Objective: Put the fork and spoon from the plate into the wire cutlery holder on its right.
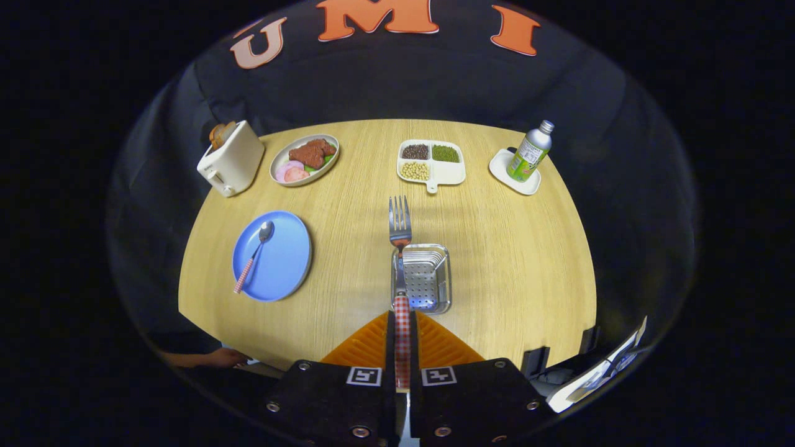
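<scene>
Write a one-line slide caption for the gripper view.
Gripper shut on the fork above the wire cutlery holder; spoon remains on blue plate.

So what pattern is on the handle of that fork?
Red-and-white checks, on the fork pinched in the hand-held gripper; clearest in the gripper view.

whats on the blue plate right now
Only the spoon lies on the blue plate; the plate surface beneath it is hidden. The fork is clamped in the tongs, over the wire holder.
</scene>
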Demonstrator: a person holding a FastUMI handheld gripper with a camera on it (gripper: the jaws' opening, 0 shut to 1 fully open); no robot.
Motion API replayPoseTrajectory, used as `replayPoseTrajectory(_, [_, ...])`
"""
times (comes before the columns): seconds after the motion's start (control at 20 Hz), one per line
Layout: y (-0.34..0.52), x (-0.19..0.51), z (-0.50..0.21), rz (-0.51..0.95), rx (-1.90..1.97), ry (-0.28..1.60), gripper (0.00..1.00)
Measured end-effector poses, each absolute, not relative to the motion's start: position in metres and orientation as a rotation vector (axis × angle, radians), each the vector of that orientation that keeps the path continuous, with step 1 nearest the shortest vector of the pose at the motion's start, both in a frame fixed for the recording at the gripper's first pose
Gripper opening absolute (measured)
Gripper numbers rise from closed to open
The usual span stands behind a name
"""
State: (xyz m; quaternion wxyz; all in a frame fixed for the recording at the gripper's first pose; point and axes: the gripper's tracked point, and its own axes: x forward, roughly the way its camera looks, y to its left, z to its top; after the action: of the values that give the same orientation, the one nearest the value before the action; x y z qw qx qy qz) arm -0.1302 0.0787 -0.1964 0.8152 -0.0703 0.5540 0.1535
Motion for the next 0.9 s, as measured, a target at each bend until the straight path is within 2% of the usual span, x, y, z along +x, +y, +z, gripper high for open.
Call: replayPoseTrajectory(0.9, [0.053, -0.147, -0.237, 0.463, -0.241, 1.644, 0.09])
